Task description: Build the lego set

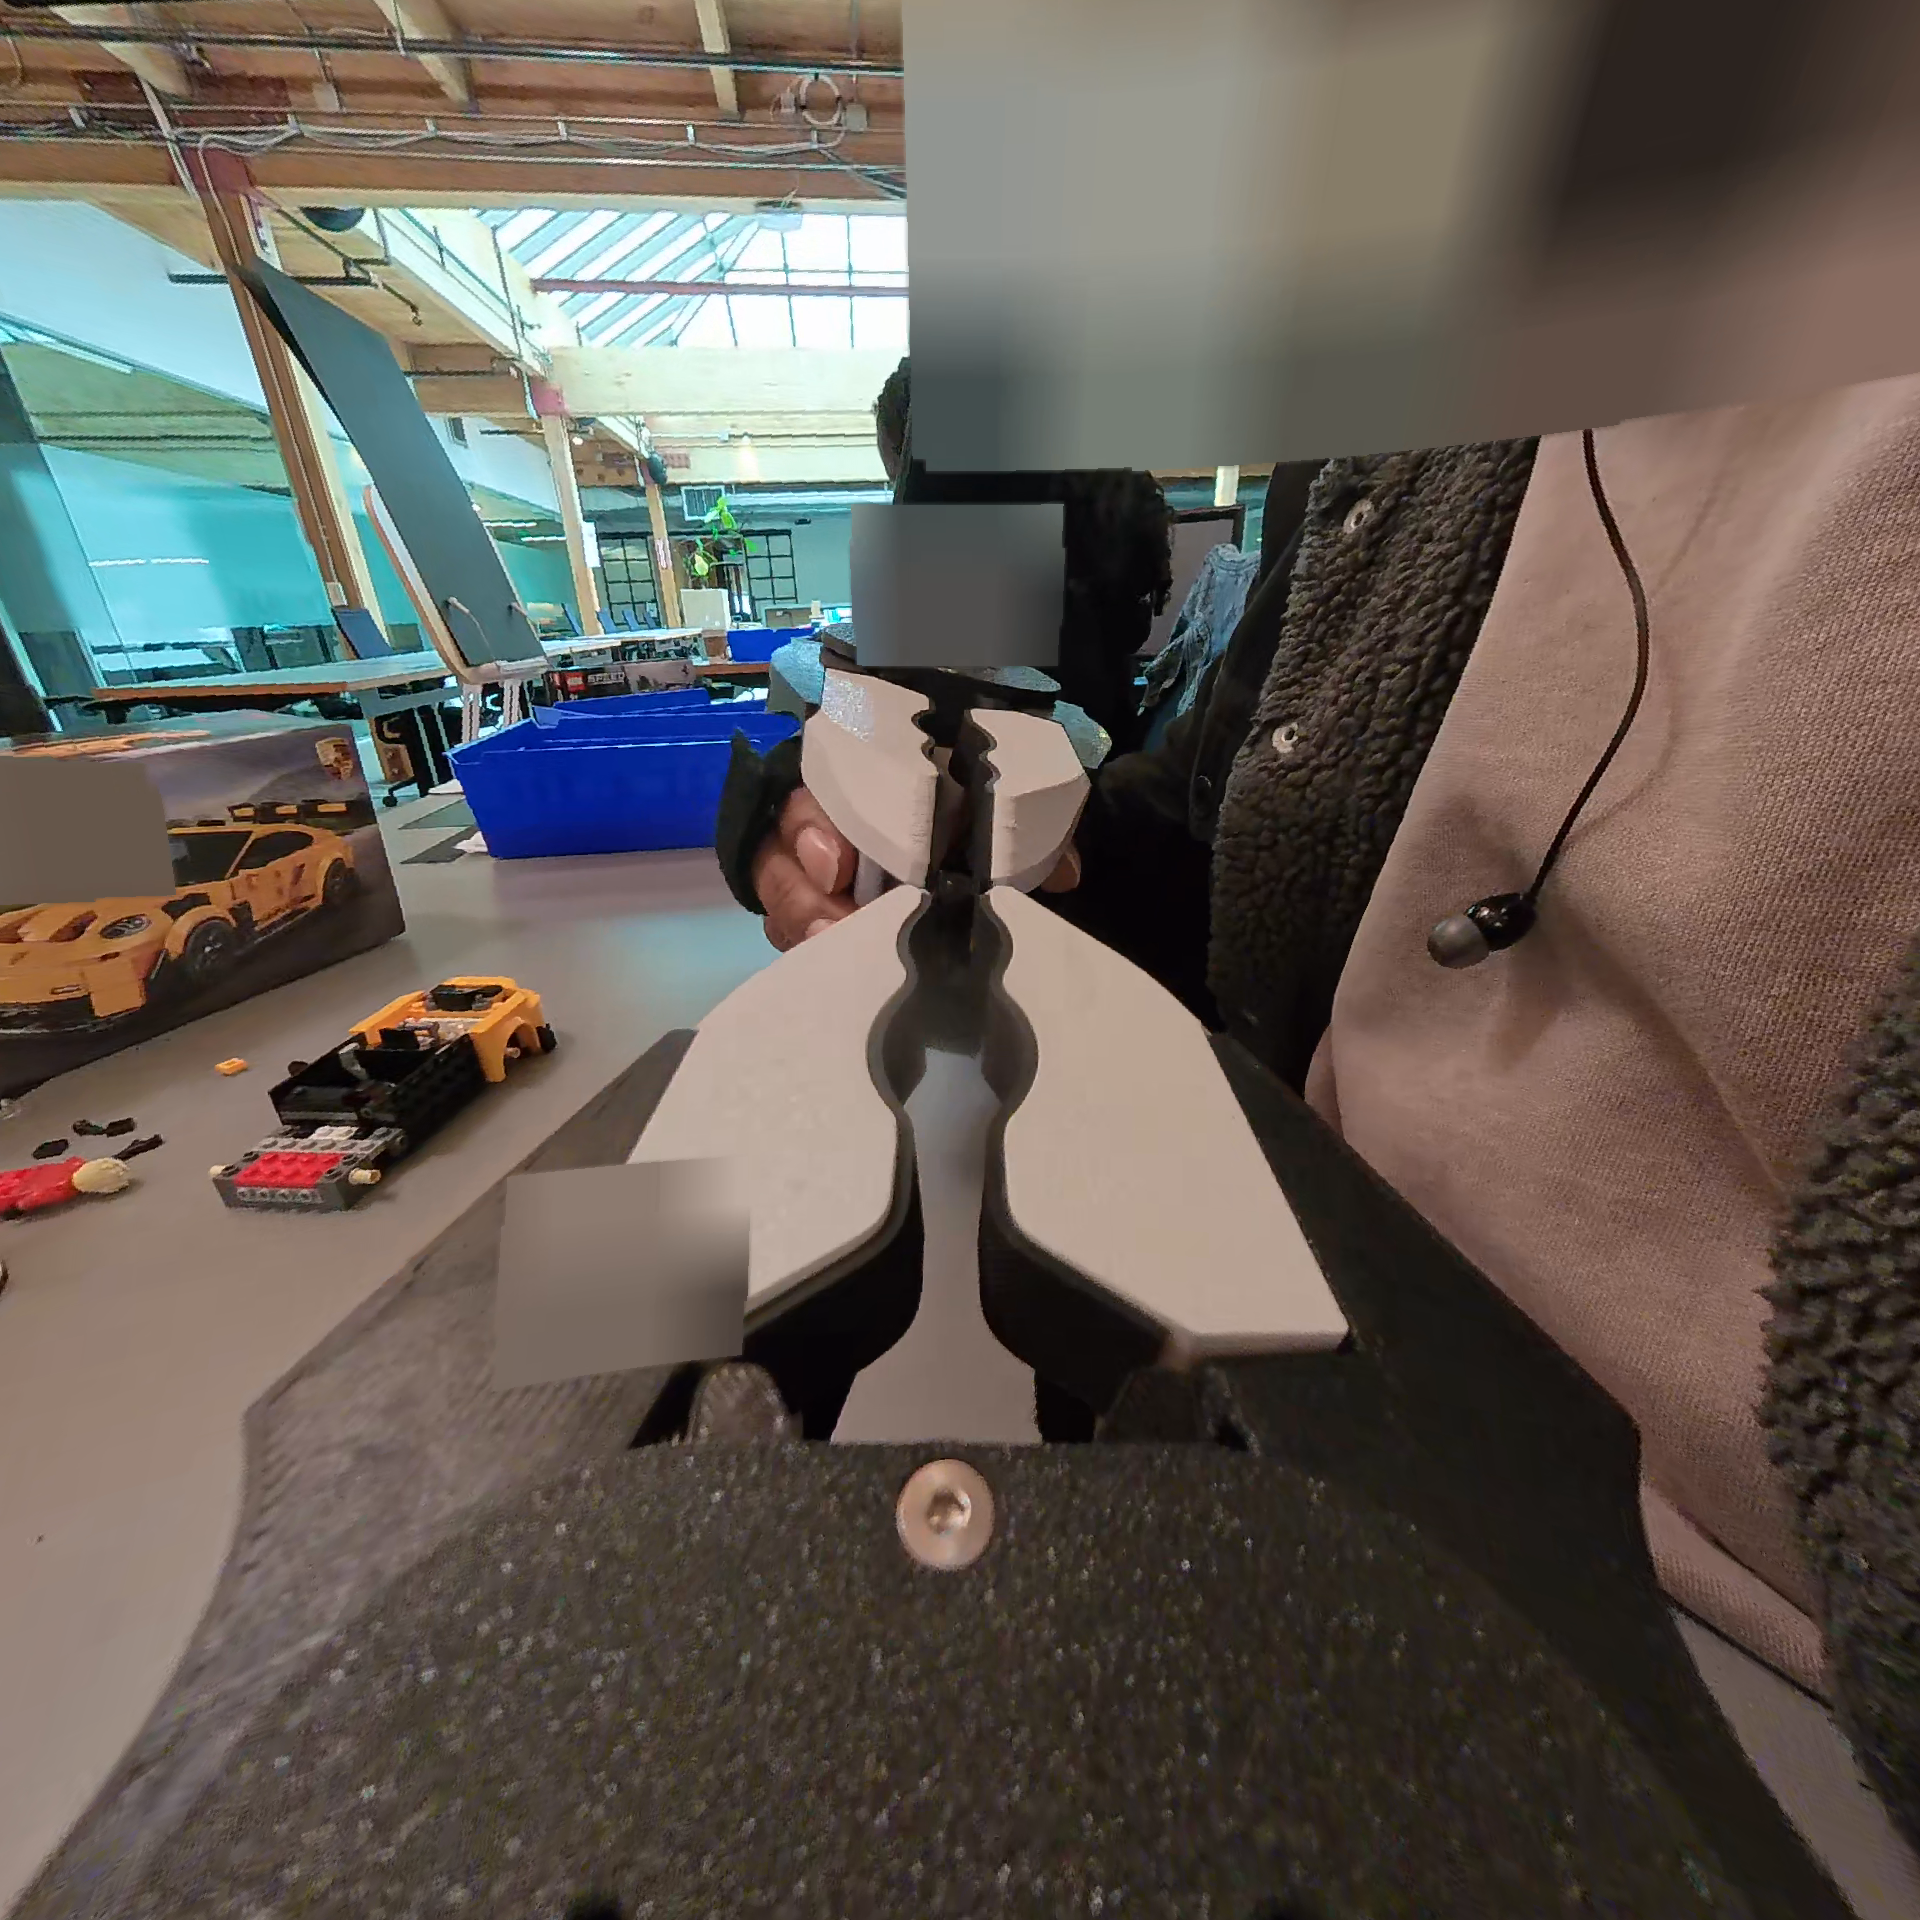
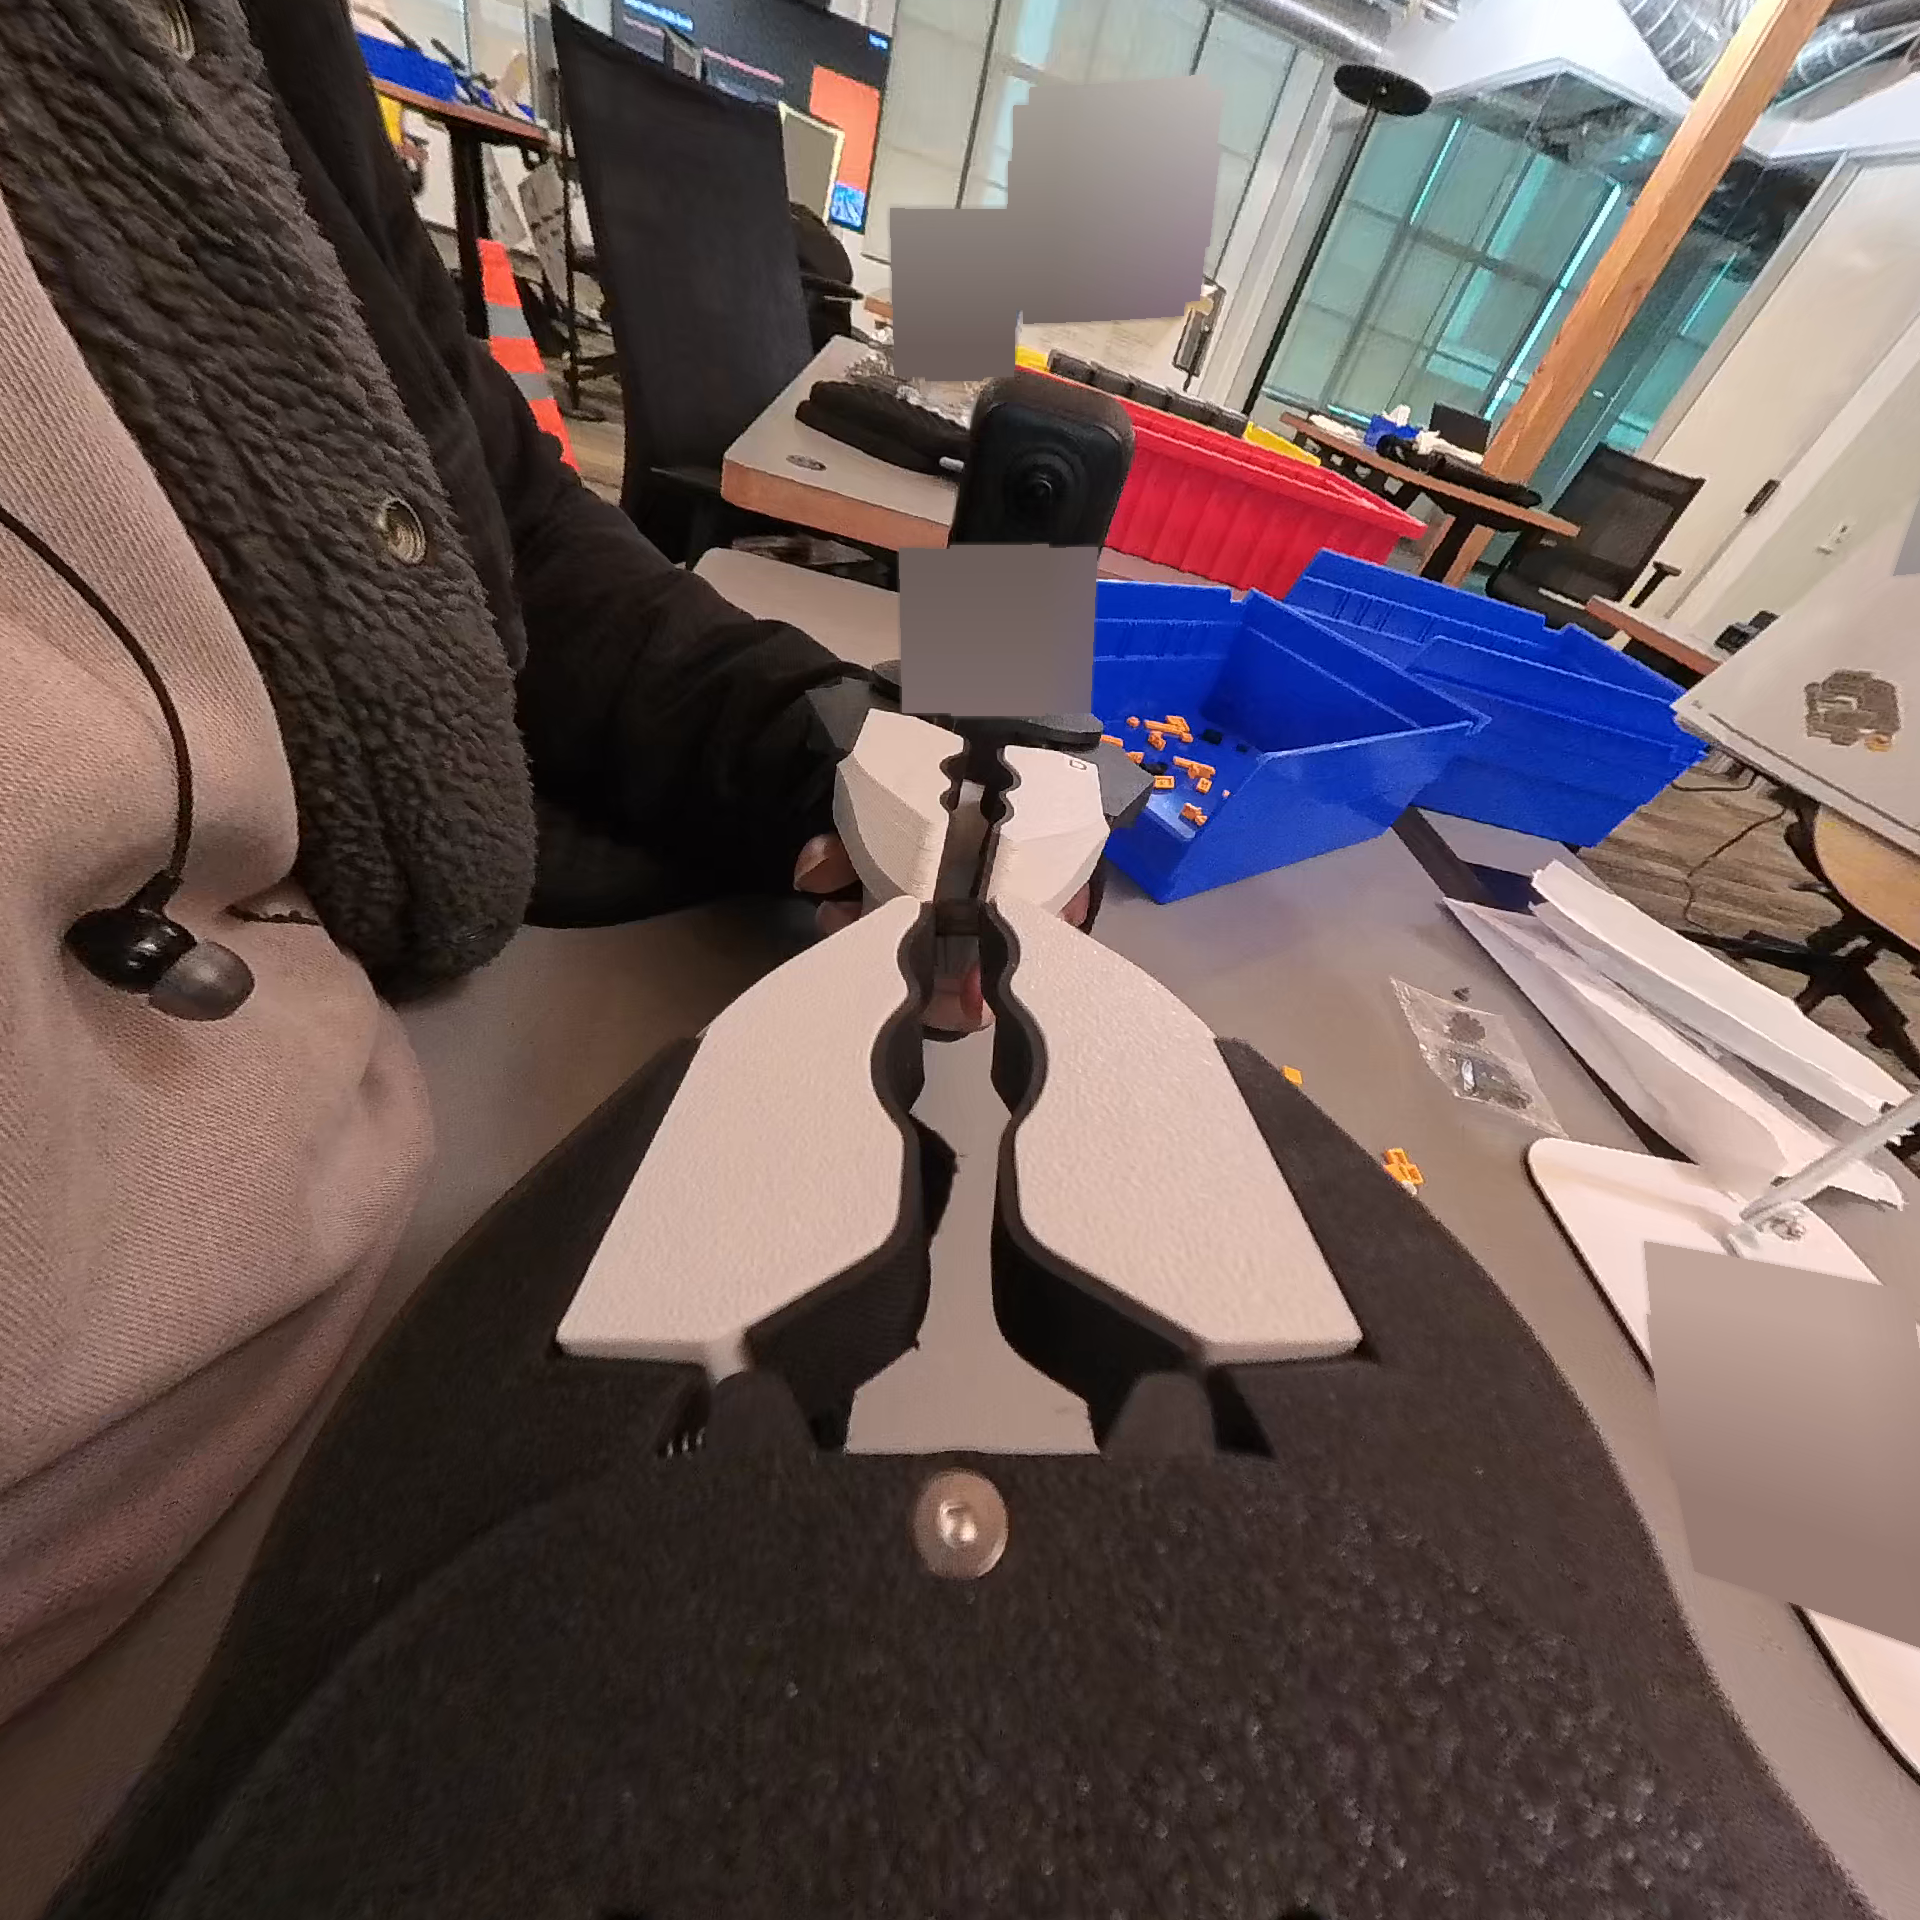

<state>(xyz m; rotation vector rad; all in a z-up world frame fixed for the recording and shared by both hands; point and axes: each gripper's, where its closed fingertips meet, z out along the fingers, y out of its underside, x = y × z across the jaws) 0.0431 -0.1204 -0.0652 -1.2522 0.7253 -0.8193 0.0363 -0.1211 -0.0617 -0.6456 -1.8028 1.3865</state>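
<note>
Both your left gripper [image 1: 951,914] and right gripper [image 2: 956,914] meet tip to tip, each pinching one small dark piece [image 1: 948,940], seemingly to join it.

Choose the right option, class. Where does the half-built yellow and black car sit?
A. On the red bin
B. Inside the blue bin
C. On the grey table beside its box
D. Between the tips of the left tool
C: the half-built car rests on the grey table, next to the box picturing a yellow car.
</note>
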